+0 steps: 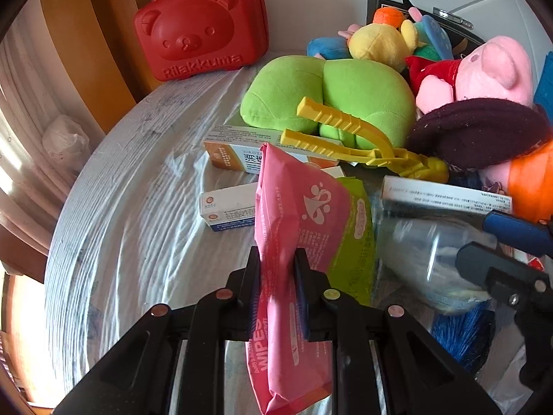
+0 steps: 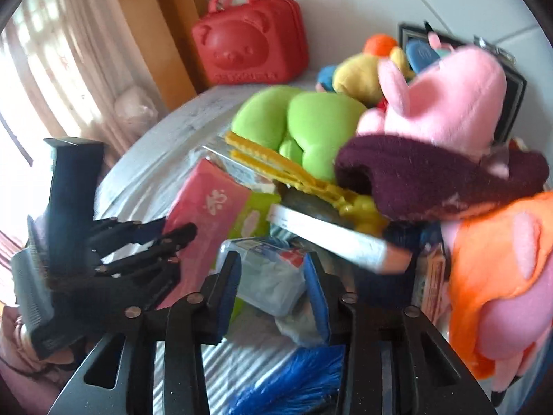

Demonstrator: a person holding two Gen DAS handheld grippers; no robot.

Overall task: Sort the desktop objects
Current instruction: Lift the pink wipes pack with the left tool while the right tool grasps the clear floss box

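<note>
Barely started: left claw (image 1: 276,276) clamped on pink wipes pack (image 1: 293,214), lifted over surface (image 1: 138,214). Right claw (image 2: 273,287) part open, empty, over clear bag (image 2: 266,276). Toys, boxes still heaped unsorted.

Daylight scene, two fisheye views; left wrist view sharp, right wrist view motion-blurred.

Light enters from the curtained window (image 2: 41,55) at the left of both views; panes there blown out to white, with an overexposed warm patch at the lower left edge of the left wrist view; white table cover (image 1: 131,207) evenly lit, folds giving soft low-contrast shadows; colours saturated; strong barrel distortion bends the table edge into an arc; dark vignette fills the corners; right wrist view smeared throughout, worst on the white box (image 2: 331,235) and the pink plush (image 2: 449,103); red case (image 1: 204,27) lettering legible only in the left wrist view.
</note>
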